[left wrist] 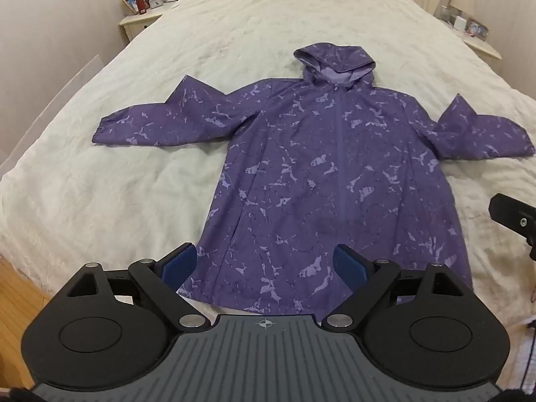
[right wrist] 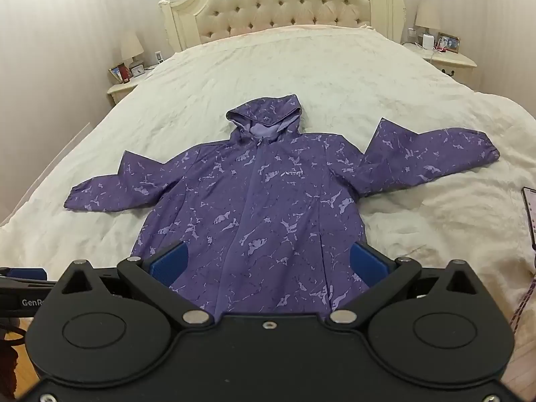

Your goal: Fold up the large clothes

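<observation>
A purple hooded rain jacket (left wrist: 335, 174) with a pale marbled print lies flat, front up and zipped, on the cream bedspread (left wrist: 117, 184), sleeves spread to both sides, hood toward the headboard. It also shows in the right wrist view (right wrist: 254, 207). My left gripper (left wrist: 264, 264) is open and empty, hovering above the jacket's hem at its left corner. My right gripper (right wrist: 268, 264) is open and empty, above the hem's middle. Part of the right gripper (left wrist: 516, 221) shows at the left view's right edge; part of the left gripper (right wrist: 23, 284) shows at the right view's left edge.
A tufted cream headboard (right wrist: 284, 3) stands at the far end. Nightstands with lamps and small items flank the bed on the left (right wrist: 127, 80) and right (right wrist: 445, 57). A phone (right wrist: 530, 214) lies on the bedspread at the right. Wooden floor (left wrist: 16, 298) shows by the bed's near left corner.
</observation>
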The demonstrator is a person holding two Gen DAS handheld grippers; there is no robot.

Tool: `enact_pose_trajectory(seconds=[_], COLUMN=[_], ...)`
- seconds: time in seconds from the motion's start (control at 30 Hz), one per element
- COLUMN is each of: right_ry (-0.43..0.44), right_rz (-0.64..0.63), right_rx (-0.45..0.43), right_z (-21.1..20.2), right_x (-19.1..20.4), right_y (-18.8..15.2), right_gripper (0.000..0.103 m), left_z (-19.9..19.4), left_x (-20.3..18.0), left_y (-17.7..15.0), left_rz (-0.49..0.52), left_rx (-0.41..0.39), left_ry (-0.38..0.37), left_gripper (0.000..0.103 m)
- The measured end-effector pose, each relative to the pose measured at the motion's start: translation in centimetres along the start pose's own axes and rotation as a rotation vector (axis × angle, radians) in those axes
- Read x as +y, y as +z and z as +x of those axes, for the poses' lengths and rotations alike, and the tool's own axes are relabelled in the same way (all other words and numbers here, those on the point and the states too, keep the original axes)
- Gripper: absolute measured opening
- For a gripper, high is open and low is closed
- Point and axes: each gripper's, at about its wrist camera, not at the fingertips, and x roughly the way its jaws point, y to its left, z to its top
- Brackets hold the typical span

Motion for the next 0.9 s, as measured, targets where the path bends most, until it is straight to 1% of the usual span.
enact_pose_trajectory(seconds=[0.13, 0.17, 0.3, 0.43, 0.47, 0.9], right_ry=[-0.003, -0.005, -0.010, -0.008, -0.008, 0.004], right_rz=[-0.006, -0.007, -0.005, 0.025, 0.032, 0.037], right_rx=[-0.001, 0.000, 0.007, 0.016, 0.024, 0.034], right_z=[-0.1, -0.1, -0.1, 0.1, 0.0, 0.8], right_x=[0.0, 0.0, 0.1, -0.2, -0.2, -0.1], right_y=[-0.1, -0.2, -0.3, -0.9, -0.4, -0.6], right_gripper=[0.102, 0.102, 0.102, 0.102, 0.102, 0.102], left_z=[0.0, 0.4, -0.1, 0.1, 0.2, 0.8], left_x=[0.0, -0.4, -1.3, -0.8, -0.8, -1.3], left_y=[0.0, -0.2, -0.7, -0.5, -0.5, -0.6], left_rz=[-0.001, 0.005, 0.027, 0.032, 0.033, 0.034], left_rx=[0.011, 0.014, 0.011, 0.035, 0.037, 0.058], left_ry=[-0.019, -0.024, -0.025, -0.048, -0.049, -0.051], left_gripper=[0.089, 0.089, 0.089, 0.089, 0.089, 0.089])
